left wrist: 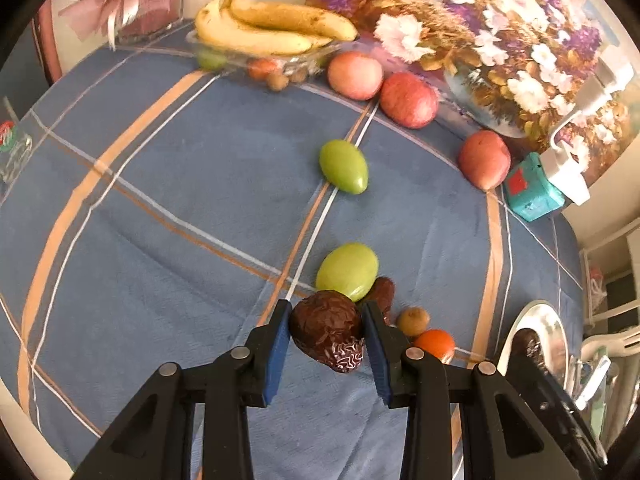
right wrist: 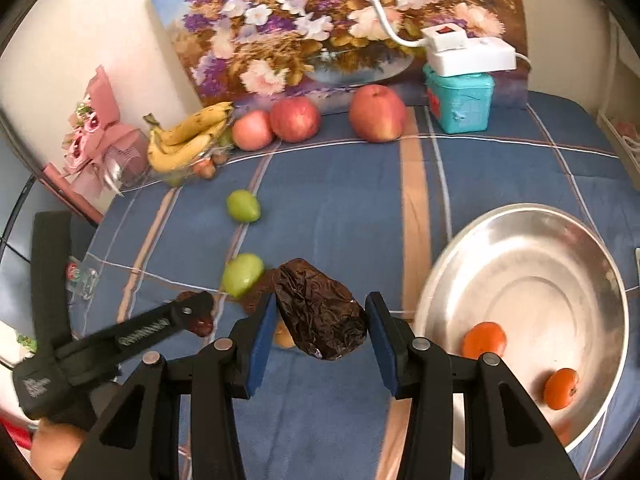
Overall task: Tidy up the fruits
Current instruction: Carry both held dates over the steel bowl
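Cream wall (right wrist: 80,40) (floral painting (right wrist: 320,20))

Both tools (left wrist: 326,344) (right wrist: 320,328) clamped, angled downward

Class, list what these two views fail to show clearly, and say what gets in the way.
1. Left wrist view: metal plate, cut off at the picture's edge; its contents are unseen.
2. Right wrist view: small brown fruit, mostly hidden behind the held date.
3. Right wrist view: small fruits under the bananas, too small to name.
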The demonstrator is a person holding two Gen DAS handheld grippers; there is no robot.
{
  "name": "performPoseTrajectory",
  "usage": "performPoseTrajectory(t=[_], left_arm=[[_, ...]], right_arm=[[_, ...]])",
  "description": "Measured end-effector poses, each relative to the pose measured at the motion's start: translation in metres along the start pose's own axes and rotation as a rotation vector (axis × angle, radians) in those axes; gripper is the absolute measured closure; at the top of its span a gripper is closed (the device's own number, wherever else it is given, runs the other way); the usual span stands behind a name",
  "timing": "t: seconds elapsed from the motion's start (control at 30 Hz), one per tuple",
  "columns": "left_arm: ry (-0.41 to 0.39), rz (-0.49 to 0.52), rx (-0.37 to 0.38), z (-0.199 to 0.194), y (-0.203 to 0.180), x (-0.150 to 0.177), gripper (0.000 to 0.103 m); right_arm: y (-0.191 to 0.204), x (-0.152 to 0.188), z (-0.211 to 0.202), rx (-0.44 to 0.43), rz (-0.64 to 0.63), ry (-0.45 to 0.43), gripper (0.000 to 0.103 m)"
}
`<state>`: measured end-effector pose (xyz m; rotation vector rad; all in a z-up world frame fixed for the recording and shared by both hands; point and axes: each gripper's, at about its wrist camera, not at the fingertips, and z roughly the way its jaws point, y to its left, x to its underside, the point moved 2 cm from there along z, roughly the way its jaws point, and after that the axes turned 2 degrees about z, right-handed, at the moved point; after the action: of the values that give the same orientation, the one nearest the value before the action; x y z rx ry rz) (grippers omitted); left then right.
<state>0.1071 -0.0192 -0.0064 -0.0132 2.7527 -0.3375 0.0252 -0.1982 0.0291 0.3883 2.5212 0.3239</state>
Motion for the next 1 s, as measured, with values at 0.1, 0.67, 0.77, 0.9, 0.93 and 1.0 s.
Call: performPoseTrajectory(t=[0.1, 0.67, 0.77, 0.9, 0.93, 1.0], left_arm=[[-0.006, 0.015, 0.015, -0.003, -0.010, 0.001, 0.064], [0.056, 0.369, 0.125, 0.003, -0.149, 0.047, 0.065], [0.048, 0.429, 0.129, 0.010, -0.173, 0.051, 0.064], [0.033, 0.475, 0.165, 0.022, -0.197, 0.054, 0.064], [0.029, 0.486, 0.173, 0.026, -0.203, 0.054, 0.064], [0.021, 0.503, 0.171, 0.032, -0.210, 0.055, 0.064]], right_arm=[[-0.015, 0.001, 0.003, -0.004, 0.042, 0.009, 0.056], [-0.172, 0.017, -0.050, 0.276, 0.385, -0.085, 0.056], [-0.194, 0.022, -0.056, 0.296, 0.443, -0.095, 0.056], [-0.204, 0.025, -0.054, 0.283, 0.464, -0.092, 0.056], [-0.202, 0.024, -0.053, 0.280, 0.463, -0.090, 0.056], [-0.202, 0.022, -0.047, 0.274, 0.453, -0.083, 0.056]])
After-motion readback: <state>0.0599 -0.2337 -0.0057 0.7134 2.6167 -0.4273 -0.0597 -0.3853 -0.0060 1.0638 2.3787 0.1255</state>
